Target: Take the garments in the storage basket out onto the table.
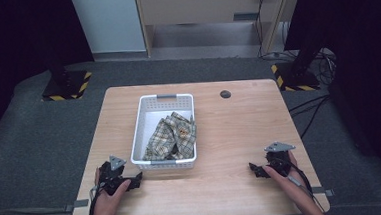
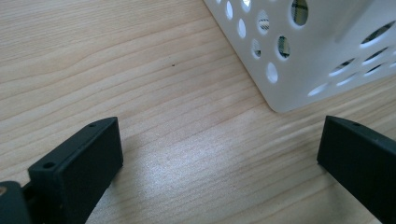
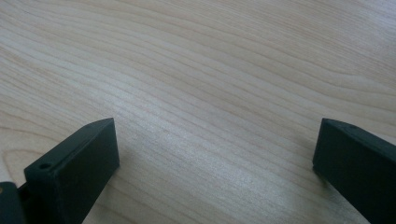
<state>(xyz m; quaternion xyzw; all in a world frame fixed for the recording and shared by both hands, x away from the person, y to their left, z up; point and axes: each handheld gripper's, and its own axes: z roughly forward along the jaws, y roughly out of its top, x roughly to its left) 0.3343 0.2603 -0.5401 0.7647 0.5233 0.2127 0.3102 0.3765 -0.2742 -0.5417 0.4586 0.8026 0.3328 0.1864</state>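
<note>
The left gripper point(image 1: 133, 181) rests low on the wooden table point(image 1: 230, 135) at about 7 o'clock of the tabletop in the high view, held in the person's left hand point(image 1: 106, 203), with its grey three-cornered plate on top. In the left gripper view its two black jaws stand wide apart with bare wood between them; they hold nothing. A rounded corner of the white basket point(image 2: 299, 51) sits just beyond the jaws at 1 o'clock, close to the far jaw but not touching it, and bits of plaid show through the oval holes in its wall.

The right gripper point(image 1: 256, 169) lies on the table at about 5 o'clock of the tabletop, in the person's right hand point(image 1: 288, 174), a cable trailing back along the forearm. In the right gripper view its jaws are likewise spread wide, with light wood grain between them and nothing in their grasp.

Between the two grippers and a little farther from the person, the white basket point(image 1: 141, 118) stands left of the table's middle, its long side running away from the person. A crumpled plaid cloth point(image 1: 172, 136) lies inside it, bunched toward the near, right part, with white basket floor bare at the far left. The left gripper is near the basket's near-left corner; the right gripper is well apart from it. A small dark round disc point(image 1: 225, 94) sits in the tabletop at about 12 o'clock, near the far edge.
</note>
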